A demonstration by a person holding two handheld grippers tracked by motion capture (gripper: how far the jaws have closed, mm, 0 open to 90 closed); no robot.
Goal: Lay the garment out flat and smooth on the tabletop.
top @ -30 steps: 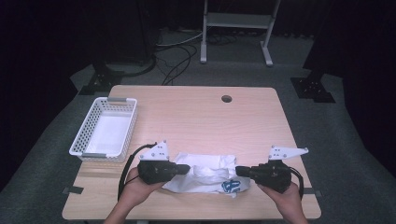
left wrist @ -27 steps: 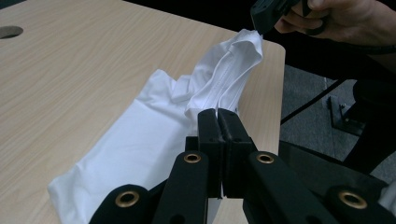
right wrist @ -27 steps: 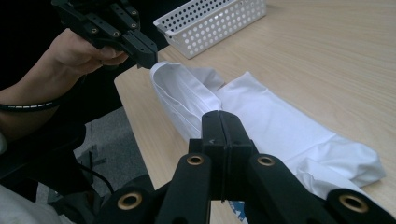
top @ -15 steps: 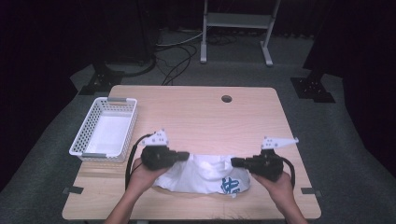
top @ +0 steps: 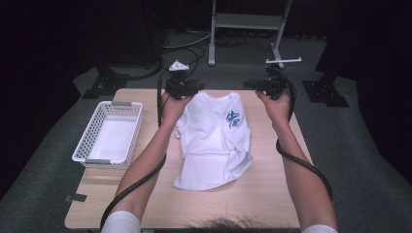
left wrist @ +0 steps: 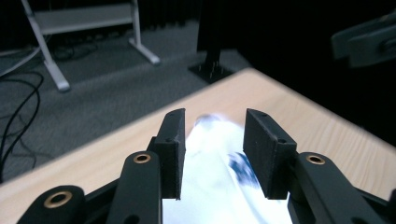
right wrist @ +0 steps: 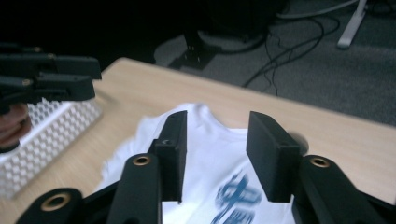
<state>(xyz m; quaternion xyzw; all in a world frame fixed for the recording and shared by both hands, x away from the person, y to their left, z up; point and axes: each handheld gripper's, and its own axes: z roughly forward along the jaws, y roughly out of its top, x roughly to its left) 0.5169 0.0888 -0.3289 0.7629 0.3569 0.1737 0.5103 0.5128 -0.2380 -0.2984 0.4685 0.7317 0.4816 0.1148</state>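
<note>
A white T-shirt (top: 214, 141) lay spread on the wooden table (top: 272, 189), its collar toward twelve o'clock near the far edge and its hem toward six, reaching past the table's middle. A blue print (top: 233, 118) sat on the chest, at about one o'clock from the shirt's centre. The lower part looked creased and slightly folded across.

The left gripper (top: 193, 88) was held at the shirt's eleven o'clock corner, by the shoulder, and the right gripper (top: 256, 85) at the one o'clock corner. In the left gripper view (left wrist: 212, 149) the two black jaws stood spread, with white cloth blurred in the gap between them; whether they touched the cloth I could not tell. In the right gripper view (right wrist: 215, 149) the jaws were likewise apart, the shirt and its blue print lying below and beyond them.

The person's forearms reached up from six o'clock on either side of the shirt, a black cable trailing along each.

At nine o'clock from the shirt, near the table's left edge, sat a white plastic basket (top: 87, 153).
</note>
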